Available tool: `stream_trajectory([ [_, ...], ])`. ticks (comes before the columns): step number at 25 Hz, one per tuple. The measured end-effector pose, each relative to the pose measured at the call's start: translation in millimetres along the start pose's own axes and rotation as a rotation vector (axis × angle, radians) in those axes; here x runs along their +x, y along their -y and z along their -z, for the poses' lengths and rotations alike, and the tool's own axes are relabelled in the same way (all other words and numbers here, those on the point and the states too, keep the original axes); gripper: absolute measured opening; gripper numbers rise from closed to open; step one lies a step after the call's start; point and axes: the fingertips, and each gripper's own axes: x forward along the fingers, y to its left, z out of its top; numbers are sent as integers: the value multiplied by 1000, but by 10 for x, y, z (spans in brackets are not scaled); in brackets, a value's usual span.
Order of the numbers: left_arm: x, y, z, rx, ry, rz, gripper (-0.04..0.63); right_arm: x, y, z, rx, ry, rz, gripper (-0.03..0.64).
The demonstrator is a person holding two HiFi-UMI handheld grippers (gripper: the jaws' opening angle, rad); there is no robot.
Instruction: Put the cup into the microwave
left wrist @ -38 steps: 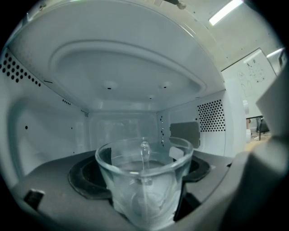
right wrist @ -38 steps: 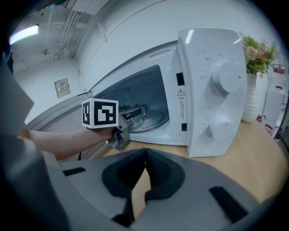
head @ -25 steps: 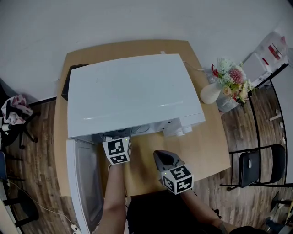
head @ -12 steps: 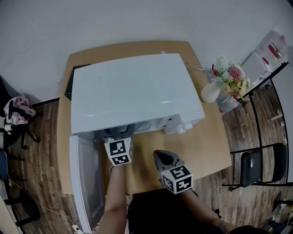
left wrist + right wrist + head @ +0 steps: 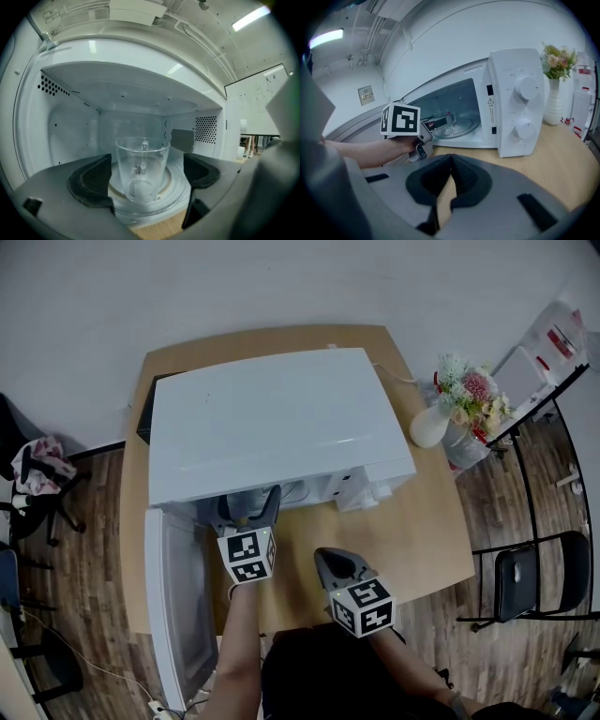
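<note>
A clear glass cup (image 5: 141,168) stands upright on the glass turntable (image 5: 174,186) inside the white microwave (image 5: 272,427). My left gripper (image 5: 146,165) is open at the oven's mouth, its jaws flanking the cup with a gap on each side. In the head view the left gripper (image 5: 248,506) pokes just under the microwave's front edge, and the cup is hidden there. The microwave door (image 5: 176,601) hangs open to the left. My right gripper (image 5: 325,561) is shut and empty above the table (image 5: 417,531), in front of the microwave (image 5: 515,103).
A white vase of flowers (image 5: 436,426) stands on the table's right edge, beside the microwave's control knobs (image 5: 525,86). A black chair (image 5: 525,582) is on the floor at the right. Another chair with clothes (image 5: 37,474) stands at the left.
My left gripper has drawn back toward me out of the oven cavity, so its fingers now show in the head view. The right gripper has stayed put.
</note>
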Motion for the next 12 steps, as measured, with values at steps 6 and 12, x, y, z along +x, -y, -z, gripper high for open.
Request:
stream_trajectory([
  [6,-131,46,56,-19,-15,7,456,-61,-18,19,2,7,2,-6],
  [12,-283,72,84,-52,-14,-6,456,-90,-50,0,0,19,-8,-6],
])
